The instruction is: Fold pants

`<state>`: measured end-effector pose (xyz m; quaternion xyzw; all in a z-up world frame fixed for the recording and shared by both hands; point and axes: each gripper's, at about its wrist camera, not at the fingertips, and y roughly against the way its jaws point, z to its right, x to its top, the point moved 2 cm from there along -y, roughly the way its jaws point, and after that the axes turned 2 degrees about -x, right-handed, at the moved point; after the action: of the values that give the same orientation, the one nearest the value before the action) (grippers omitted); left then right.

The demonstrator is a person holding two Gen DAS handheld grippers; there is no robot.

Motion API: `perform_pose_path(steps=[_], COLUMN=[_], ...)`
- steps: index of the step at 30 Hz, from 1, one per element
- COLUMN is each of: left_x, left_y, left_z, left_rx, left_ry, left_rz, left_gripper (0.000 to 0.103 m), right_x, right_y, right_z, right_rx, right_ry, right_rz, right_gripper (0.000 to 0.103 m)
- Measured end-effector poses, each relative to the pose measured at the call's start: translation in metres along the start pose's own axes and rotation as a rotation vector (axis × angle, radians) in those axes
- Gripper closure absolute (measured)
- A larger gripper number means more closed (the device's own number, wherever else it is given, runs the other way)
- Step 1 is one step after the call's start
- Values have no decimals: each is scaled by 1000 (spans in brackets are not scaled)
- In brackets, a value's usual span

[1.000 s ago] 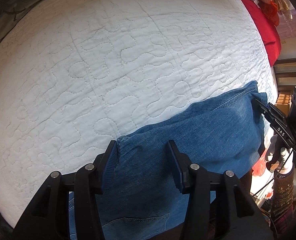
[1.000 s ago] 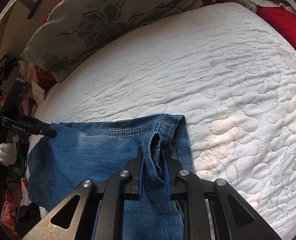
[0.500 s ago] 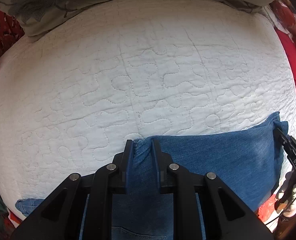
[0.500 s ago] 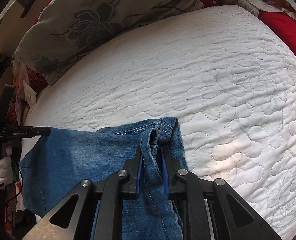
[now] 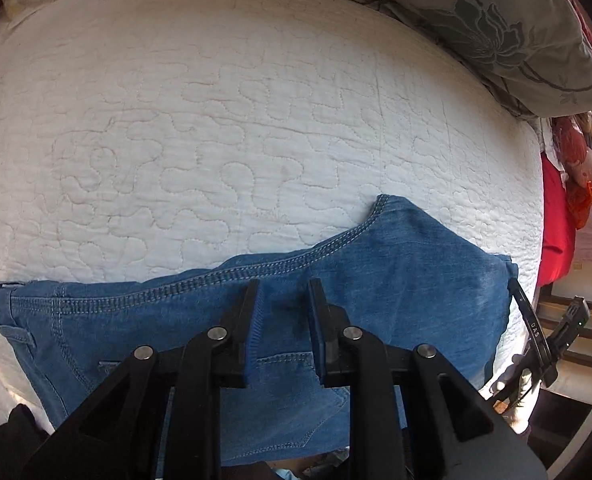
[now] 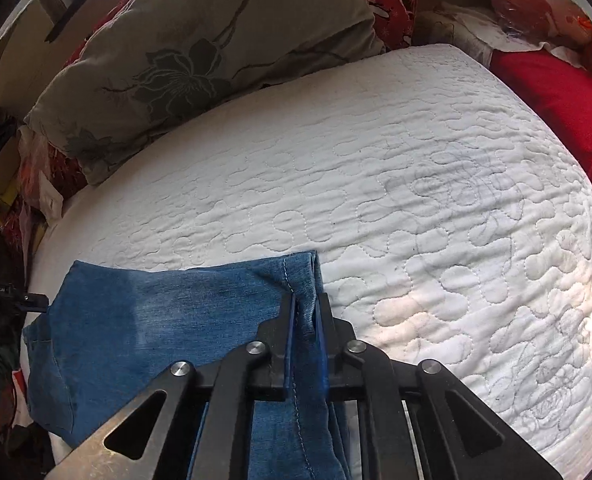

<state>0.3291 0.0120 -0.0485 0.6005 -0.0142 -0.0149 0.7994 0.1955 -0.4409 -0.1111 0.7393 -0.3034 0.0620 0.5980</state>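
Surface: white quilted bedspread point(image 6: 416, 216) with meandering stitch lines, lit brightest at the near right in the right wrist view.
Room: grey floral pillow point(image 6: 200, 52) at the head of the bed; red fabric point(image 6: 564, 100) along the far right edge; cluttered bags and cloth off the left edge.
Pants: blue jeans point(image 6: 168, 320) lying at the near edge of the bedspread, partly hanging over it.
Axis: long way running across the near edge, side to side in both views; waistband end with belt loop and stitched seam toward the left of the left wrist view, a seamed corner poking up toward the pillow.
Left gripper point(image 5: 284, 300): pointed steeply down over the denim, jaws a little apart; cannot tell whether the pads pinched cloth. Jaws just widened slightly after closing from a wide spread.
Right gripper point(image 6: 305, 308): clamped together on a raised fold of the jeans at a leg seam; jaws just closed further on it.
Change on the left: half a second earlier, gripped a bunched ridge of denim with the pillow ahead; now rolled, pillow shifted to the upper right, waistband seam in view.
Change on the right: framing nearly the same as a second ago; fold thinner between the pads.
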Motion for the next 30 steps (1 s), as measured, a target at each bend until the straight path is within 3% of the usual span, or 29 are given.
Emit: perform_pose_path(steps=[2,4,5,7,9,11,15,18,21,24,25,26,28,30], left_x=[-11,-30,-37,-63,-90,-122,-180,-198,-197,-187,-186,-184,-179,-175], left_y=[12,20,30,46,60,62,51,32,9,-2,-5,-6,-1,1], left_z=[-16,-24,-39,-71,-107,-135,-167,-172,-168,-164,-165,-167,-165,-165], left_rx=[-22,-39,-51,-96,-147,-194,-337,-405,-458,-418,-372,-331,-295,-227], left_ry=[16,42,59,106,170,254,365,420,453,471,482,499,506,448], left_rz=[23,66,88,129,162,207,243,235,199,194,196,194,215,231], left_gripper=[84,84,84,84,73,50,48,47,47,47,47,50,60,60], right_x=[2,-3,-10,-33,-63,-93,-137,-146,-148,-148,-148,-147,-143,-137], right_y=[5,27,41,60,75,79,71,73,69,64,63,64,69,83], right_z=[5,17,26,40,52,63,82,83,79,71,69,68,64,61], right_rx=[-34,50,102,163,148,150,236,299,371,341,322,302,334,293], right_ry=[-7,-57,-96,-152,-163,-195,-363,-448,-498,-479,-476,-473,-468,-415], right_rz=[-1,18,20,-6,-26,-57,-67,-13,-25,-23,-17,-7,2,54], right_gripper=[88,85,68,44,43,43,43,42,42,43,54,87,93,94])
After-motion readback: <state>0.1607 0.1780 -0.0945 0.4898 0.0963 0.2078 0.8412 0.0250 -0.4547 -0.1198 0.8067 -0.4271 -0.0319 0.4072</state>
